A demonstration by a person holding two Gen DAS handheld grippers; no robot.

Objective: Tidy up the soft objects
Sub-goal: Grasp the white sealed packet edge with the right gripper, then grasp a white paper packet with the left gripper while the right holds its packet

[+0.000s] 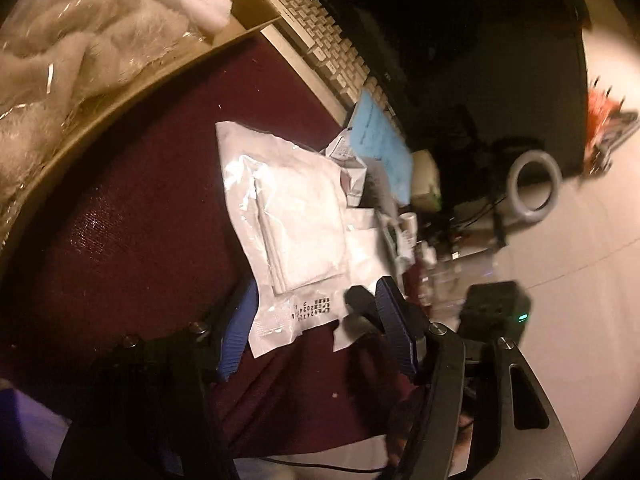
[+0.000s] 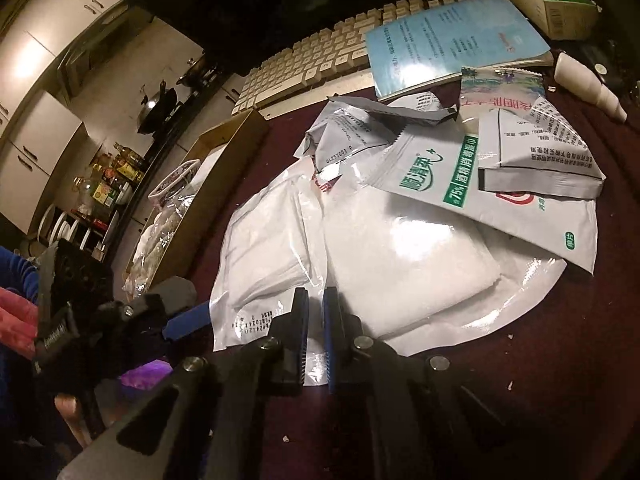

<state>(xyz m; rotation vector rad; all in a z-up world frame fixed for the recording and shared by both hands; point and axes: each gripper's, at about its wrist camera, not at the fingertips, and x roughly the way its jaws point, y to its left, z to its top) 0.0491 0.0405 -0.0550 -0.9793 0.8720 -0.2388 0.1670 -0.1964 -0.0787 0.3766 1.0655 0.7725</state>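
Seemingly light, limp and slippery, the gauze pouch (image 1: 288,216) at centre of the left wrist view is best pinched at its flat printed edge; the left gripper (image 1: 316,320) straddles that edge, jaws partly open, not visibly pressing. Lower centre of the right wrist view, the right gripper (image 2: 315,312) is clamped on a pouch edge (image 2: 312,320); only here the wipe sachets (image 2: 480,184) show.

Dim warm light, plastic glare, motion blur, fisheye vignetting.
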